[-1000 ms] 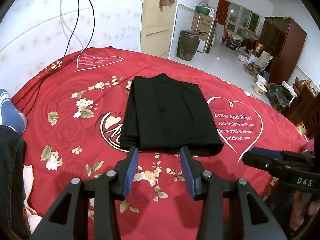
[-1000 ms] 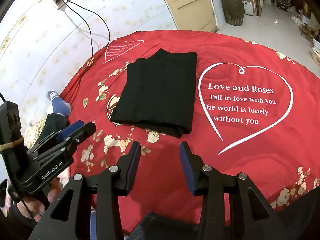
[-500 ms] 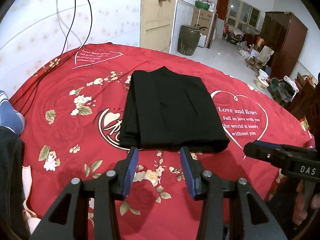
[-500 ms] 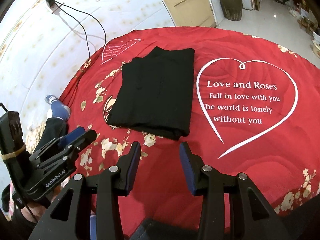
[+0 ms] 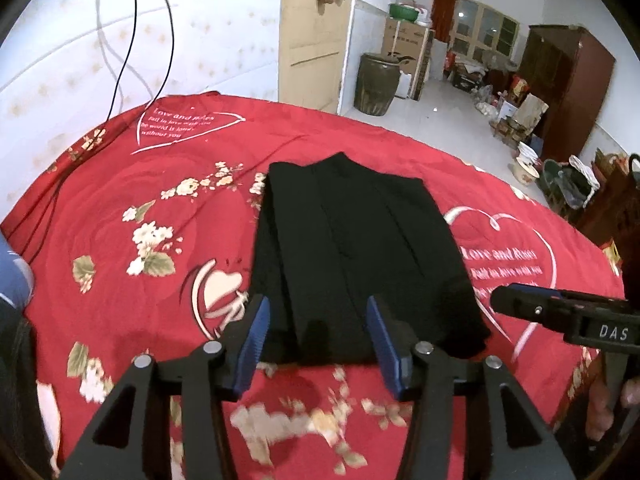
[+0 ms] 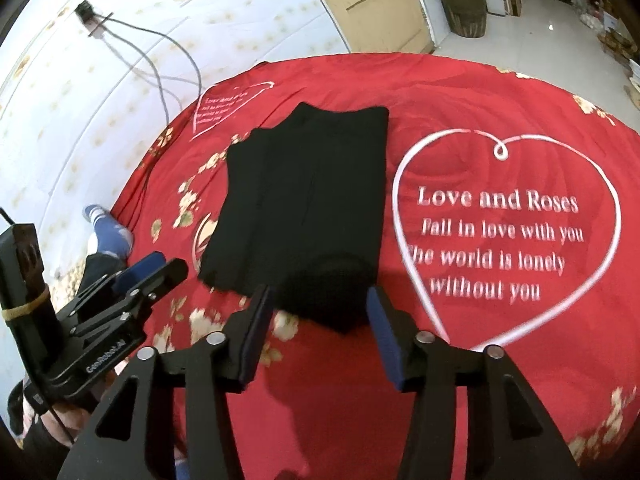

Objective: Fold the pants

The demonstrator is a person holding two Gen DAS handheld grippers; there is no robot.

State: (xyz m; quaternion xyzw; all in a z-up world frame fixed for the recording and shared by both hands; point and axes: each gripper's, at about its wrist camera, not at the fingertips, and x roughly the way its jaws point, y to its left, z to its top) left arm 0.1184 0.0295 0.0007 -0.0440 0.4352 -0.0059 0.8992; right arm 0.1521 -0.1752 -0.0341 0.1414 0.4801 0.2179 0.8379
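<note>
The black pants lie folded into a flat rectangle on the red bedspread. My left gripper hovers over the left part of their near edge. Its jaws are opening and the blue pads press on nothing, though dark cloth shows between the fingers. My right gripper hangs over the near right corner of the pants. Its jaws are opening too, with the corner of the cloth showing in the gap and nothing gripped. Each gripper shows at the edge of the other's view.
Printed white hearts with lettering lie to the right of the pants. Cables hang down the wall onto the bed's far left. A person's leg with a blue sock is at the left edge. A brown jar and wardrobe stand beyond.
Both grippers have moved forward and slightly down, so their fingers now frame the near edge of the pants. Both pairs of jaws stand wider apart than before. The pants have not moved.
</note>
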